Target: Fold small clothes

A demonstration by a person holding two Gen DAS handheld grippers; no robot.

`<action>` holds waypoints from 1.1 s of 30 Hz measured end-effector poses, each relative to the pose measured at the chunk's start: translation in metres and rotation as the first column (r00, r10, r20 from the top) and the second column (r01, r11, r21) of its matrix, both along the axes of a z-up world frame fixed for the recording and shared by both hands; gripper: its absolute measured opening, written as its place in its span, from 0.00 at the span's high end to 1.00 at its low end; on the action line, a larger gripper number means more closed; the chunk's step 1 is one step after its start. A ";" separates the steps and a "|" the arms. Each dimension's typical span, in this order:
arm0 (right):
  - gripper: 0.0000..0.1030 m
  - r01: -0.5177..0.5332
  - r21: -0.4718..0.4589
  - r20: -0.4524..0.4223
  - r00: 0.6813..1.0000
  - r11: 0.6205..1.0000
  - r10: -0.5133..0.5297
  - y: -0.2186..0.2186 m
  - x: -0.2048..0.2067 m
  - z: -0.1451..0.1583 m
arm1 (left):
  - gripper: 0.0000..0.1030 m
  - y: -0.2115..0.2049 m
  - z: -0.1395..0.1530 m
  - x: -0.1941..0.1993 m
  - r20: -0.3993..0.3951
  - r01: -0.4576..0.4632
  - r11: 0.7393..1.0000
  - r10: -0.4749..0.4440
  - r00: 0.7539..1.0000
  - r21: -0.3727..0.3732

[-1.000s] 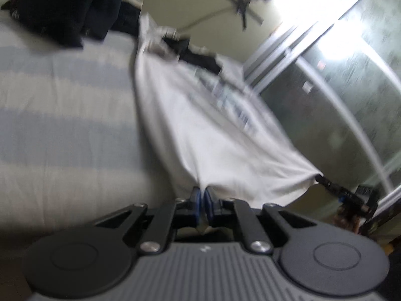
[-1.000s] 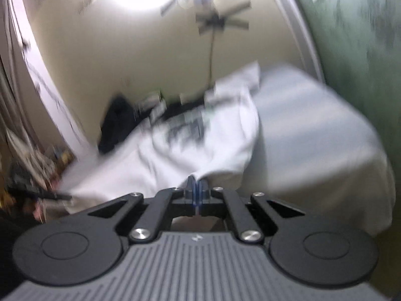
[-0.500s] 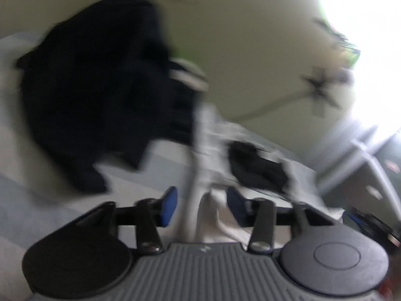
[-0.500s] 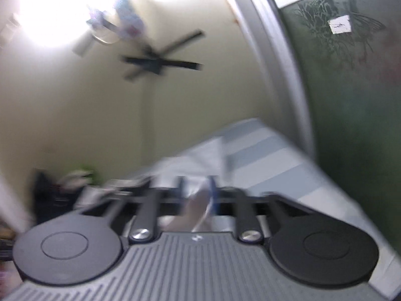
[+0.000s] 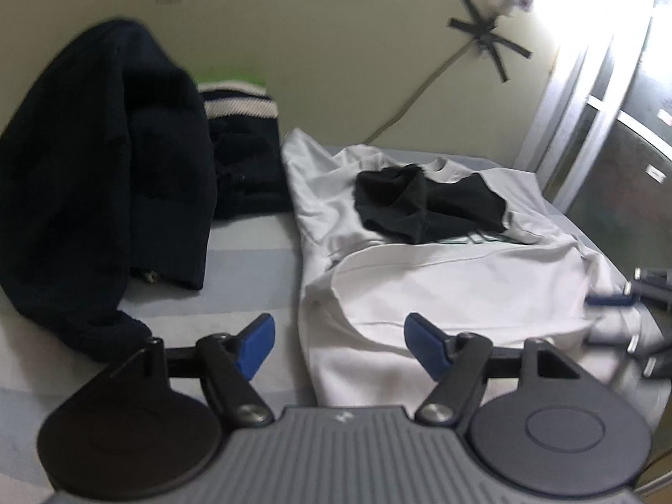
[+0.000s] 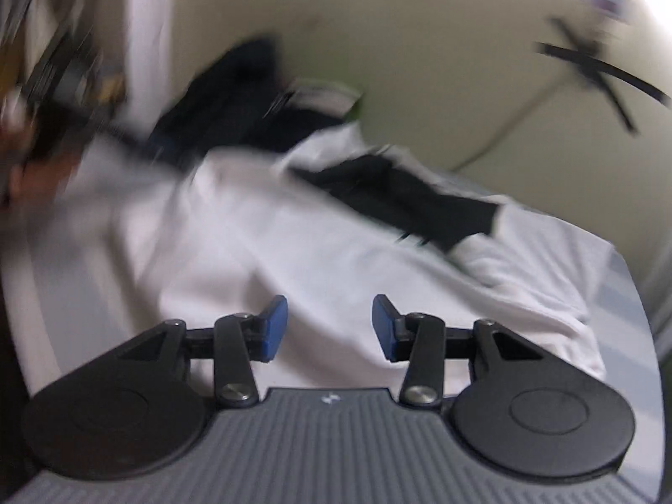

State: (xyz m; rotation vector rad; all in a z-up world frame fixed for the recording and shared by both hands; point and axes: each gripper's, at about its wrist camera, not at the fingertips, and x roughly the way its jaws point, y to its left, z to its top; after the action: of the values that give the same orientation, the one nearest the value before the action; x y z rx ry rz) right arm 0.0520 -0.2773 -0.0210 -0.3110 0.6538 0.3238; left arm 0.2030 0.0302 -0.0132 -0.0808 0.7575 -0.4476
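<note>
A white shirt [image 5: 453, 285] lies on the striped bed, its lower part folded up over the rest. It also shows in the right wrist view [image 6: 294, 252]. A small black garment [image 5: 403, 206] lies on its upper part, also in the right wrist view [image 6: 420, 201]. My left gripper [image 5: 338, 346] is open and empty, just above the shirt's near left edge. My right gripper [image 6: 329, 327] is open and empty above the shirt's near edge. The right gripper's blue tip [image 5: 609, 299] shows at the right of the left wrist view.
A dark navy jacket [image 5: 96, 210] is heaped on the bed [image 5: 248, 269] at the left, with a striped dark garment [image 5: 243, 143] behind it. A yellow wall stands behind. A glass door [image 5: 609, 134] is at the right. The right wrist view is blurred.
Both grippers were shut on the shirt's hem a second ago. They carried it up and over, opened and let it go. The shirt now lies folded.
</note>
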 end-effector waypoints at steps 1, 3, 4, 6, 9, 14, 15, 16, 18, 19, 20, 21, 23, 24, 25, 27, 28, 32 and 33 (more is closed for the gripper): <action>0.56 -0.011 -0.051 -0.026 1.000 0.999 0.009 0.004 0.005 -0.007 | 0.32 0.003 -0.003 0.005 -0.018 -0.009 1.000 0.009 1.000 -0.013; 0.95 -0.021 -0.115 -0.074 0.997 0.993 0.012 0.006 0.015 -0.017 | 0.32 0.012 -0.005 0.010 -0.041 -0.026 0.999 0.024 0.999 -0.047; 0.96 -0.022 -0.103 -0.078 0.997 0.994 0.014 0.003 0.021 -0.015 | 0.32 0.013 -0.004 0.012 -0.041 -0.032 0.997 0.029 0.999 -0.063; 0.96 0.021 -0.055 -0.033 0.999 0.998 -0.023 -0.002 0.037 -0.001 | 0.32 0.017 -0.001 0.014 -0.027 -0.047 0.995 0.045 0.999 -0.087; 0.96 0.059 0.006 0.027 0.998 0.998 -0.059 -0.004 0.075 0.016 | 0.32 0.020 0.006 0.018 -0.011 -0.078 0.991 0.077 0.997 -0.112; 0.80 0.134 -0.073 -0.088 0.986 0.988 -0.140 -0.007 0.127 -0.015 | 0.26 0.013 0.003 0.024 -0.018 -0.081 0.992 0.080 0.997 -0.098; 0.72 0.139 -0.039 -0.072 0.987 0.990 -0.141 -0.014 0.121 -0.012 | 0.26 0.011 0.001 0.024 -0.015 -0.067 0.994 0.066 0.998 -0.085; 0.68 0.148 0.000 -0.071 0.987 0.989 -0.147 -0.023 0.112 -0.005 | 0.26 0.008 -0.001 0.023 -0.008 -0.051 0.996 0.051 0.999 -0.070; 0.54 0.187 0.097 -0.025 0.982 0.978 -0.185 -0.046 0.091 0.014 | 0.26 0.003 -0.005 0.023 0.008 -0.029 0.999 0.030 1.000 -0.034; 0.53 0.203 0.134 0.006 0.979 0.970 -0.206 -0.061 0.075 0.023 | 0.26 0.000 -0.007 0.024 0.012 -0.017 1.000 0.018 1.000 -0.023; 0.52 0.230 0.156 0.034 0.971 0.961 -0.238 -0.073 0.058 0.029 | 0.30 -0.002 -0.009 0.025 0.016 -0.004 1.000 0.004 1.000 -0.016; 0.51 0.271 0.165 0.052 0.958 0.948 -0.282 -0.087 0.045 0.034 | 0.33 -0.005 -0.011 0.027 0.016 0.007 1.000 -0.007 1.000 -0.006; 0.50 0.369 0.163 0.068 0.921 0.915 -0.383 -0.112 0.022 0.036 | 0.70 -0.012 -0.015 0.033 0.003 0.025 1.000 -0.025 1.000 0.018; 0.49 0.414 0.156 0.068 0.901 0.897 -0.428 -0.123 0.012 0.034 | 0.81 -0.016 -0.018 0.036 -0.010 0.033 0.999 -0.033 0.999 0.031; 0.49 0.455 0.151 0.060 0.882 0.878 -0.467 -0.132 0.004 0.031 | 0.88 -0.019 -0.020 0.039 -0.016 0.034 0.998 -0.034 0.999 0.050; 0.48 0.511 0.148 0.033 0.853 0.847 -0.521 -0.144 -0.006 0.022 | 0.89 -0.021 -0.018 0.044 -0.010 0.042 0.997 -0.041 0.999 0.061; 0.48 0.524 0.146 0.020 0.847 0.839 -0.532 -0.146 -0.009 0.018 | 0.90 -0.019 -0.015 0.046 -0.006 0.042 0.998 -0.041 0.999 0.054; 0.81 0.499 0.165 -0.020 0.864 0.851 -0.502 -0.144 -0.008 0.005 | 0.91 -0.006 0.003 0.064 -0.001 -0.009 1.000 0.009 1.000 -0.025; 0.92 0.494 0.166 -0.025 0.868 0.854 -0.497 -0.142 -0.005 0.003 | 0.92 -0.003 0.006 0.068 -0.003 -0.026 0.999 0.026 1.000 -0.035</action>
State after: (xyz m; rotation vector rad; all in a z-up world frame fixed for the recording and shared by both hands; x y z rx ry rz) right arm 0.0469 -0.4191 -0.0179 0.0243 0.6598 -0.1226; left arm 0.2706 0.0269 -0.0076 -0.1242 0.7504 -0.4365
